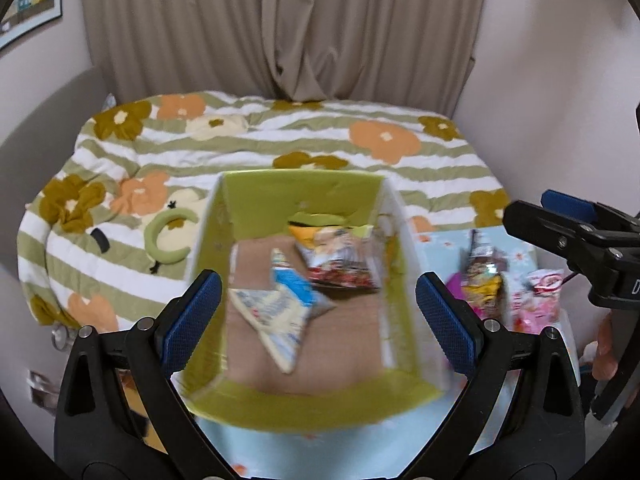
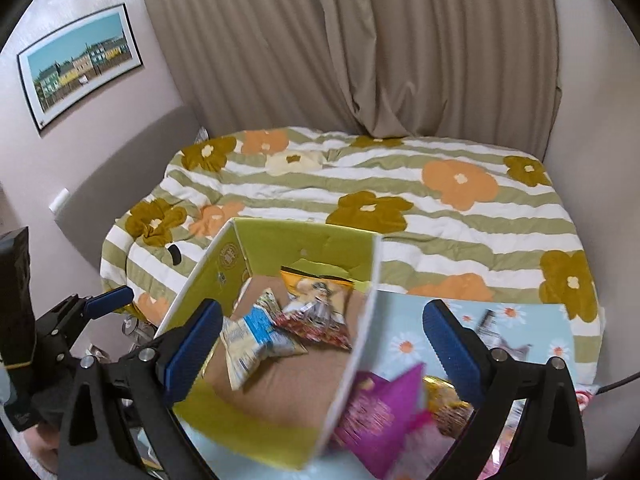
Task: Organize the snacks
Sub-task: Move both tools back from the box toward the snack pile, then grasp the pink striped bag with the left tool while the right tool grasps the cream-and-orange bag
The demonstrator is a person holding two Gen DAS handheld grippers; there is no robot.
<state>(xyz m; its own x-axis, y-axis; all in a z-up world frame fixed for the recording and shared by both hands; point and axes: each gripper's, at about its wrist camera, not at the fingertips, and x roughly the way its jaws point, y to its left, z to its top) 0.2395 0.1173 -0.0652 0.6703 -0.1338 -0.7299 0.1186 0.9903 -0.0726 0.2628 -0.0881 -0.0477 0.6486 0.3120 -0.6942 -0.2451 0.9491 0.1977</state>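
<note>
An open box with green inner walls and a brown floor stands on a light blue flowered cloth. Inside lie a white and blue packet, a red and silver packet and a yellow one. My left gripper is open and empty above the box. My right gripper is open and empty over the box's right wall; it also shows in the left wrist view. Outside the box lie a magenta packet, a brown and yellow packet and a pink packet.
Behind the box is a bed with a green striped flowered quilt. A green headband lies on it at left. Beige curtains hang behind. A framed picture is on the left wall.
</note>
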